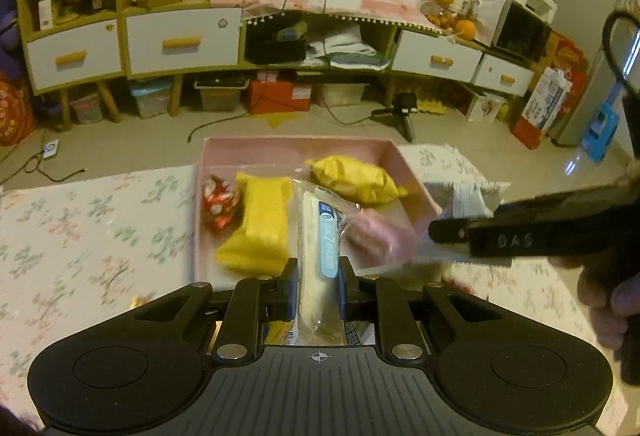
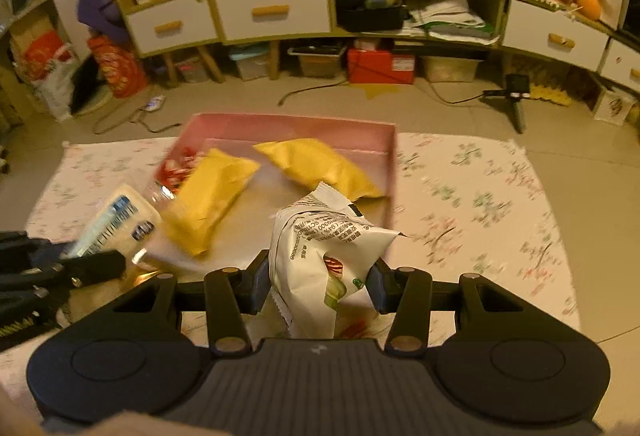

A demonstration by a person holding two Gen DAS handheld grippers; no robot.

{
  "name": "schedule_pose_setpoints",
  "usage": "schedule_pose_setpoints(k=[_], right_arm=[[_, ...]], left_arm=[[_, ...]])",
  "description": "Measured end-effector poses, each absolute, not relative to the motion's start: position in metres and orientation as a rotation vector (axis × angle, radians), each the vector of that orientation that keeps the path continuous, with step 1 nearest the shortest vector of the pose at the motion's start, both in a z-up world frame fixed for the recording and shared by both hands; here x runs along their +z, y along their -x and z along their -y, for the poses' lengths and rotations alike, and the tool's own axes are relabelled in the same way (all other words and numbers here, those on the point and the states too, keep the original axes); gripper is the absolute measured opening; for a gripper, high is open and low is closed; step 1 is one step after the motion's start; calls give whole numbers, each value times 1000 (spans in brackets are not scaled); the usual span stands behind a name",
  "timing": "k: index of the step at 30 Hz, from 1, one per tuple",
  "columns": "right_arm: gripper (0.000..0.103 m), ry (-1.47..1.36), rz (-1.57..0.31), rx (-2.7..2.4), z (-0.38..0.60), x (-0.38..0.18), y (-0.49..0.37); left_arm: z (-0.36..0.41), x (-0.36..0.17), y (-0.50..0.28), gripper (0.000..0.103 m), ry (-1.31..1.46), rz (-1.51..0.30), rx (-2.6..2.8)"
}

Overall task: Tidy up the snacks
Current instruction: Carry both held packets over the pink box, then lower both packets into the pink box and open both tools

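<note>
A pink box (image 1: 208,196) lies open on a floral cloth. It holds two yellow snack packs (image 1: 264,228) (image 1: 356,178) and a red-and-white pack (image 1: 218,202). My left gripper (image 1: 318,290) is shut on a long clear-wrapped white snack with a blue label (image 1: 316,256), held over the box's near edge. My right gripper (image 2: 318,286) is shut on a crumpled white packet (image 2: 320,252), held just before the pink box (image 2: 288,126). The right gripper also shows in the left wrist view (image 1: 448,232), beside the box's right wall. The left gripper's snack shows in the right wrist view (image 2: 116,220).
The floral cloth (image 1: 80,236) covers the floor around the box. A low cabinet with white drawers (image 1: 180,40) runs along the far wall, with storage bins under it. Cables and a small tripod (image 1: 404,112) lie on the floor behind the box.
</note>
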State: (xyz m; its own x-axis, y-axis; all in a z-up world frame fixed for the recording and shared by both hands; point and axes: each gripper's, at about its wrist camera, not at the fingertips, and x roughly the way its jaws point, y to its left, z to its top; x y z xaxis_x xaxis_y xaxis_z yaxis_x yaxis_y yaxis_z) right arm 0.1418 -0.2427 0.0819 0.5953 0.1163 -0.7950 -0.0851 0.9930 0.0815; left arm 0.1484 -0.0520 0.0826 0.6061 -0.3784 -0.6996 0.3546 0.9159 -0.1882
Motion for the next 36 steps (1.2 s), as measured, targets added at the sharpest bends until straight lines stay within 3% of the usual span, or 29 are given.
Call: schedule_pose_setpoints(k=[14,30,33,36], right_arm=[[45,137,-978,91,233,49,-182],[46,108,-952,87,222,46,-199],[49,101,-941,84,224,50,-197],[62,86,-912,81,226,58,-193]], left_arm=[[95,26,-219,16,28,-905,-378],[85,19,-244,17,41,-858,-350],[85,21,-243,19,42,-856,-376],[83,25,-237,24,39,-843,-406]])
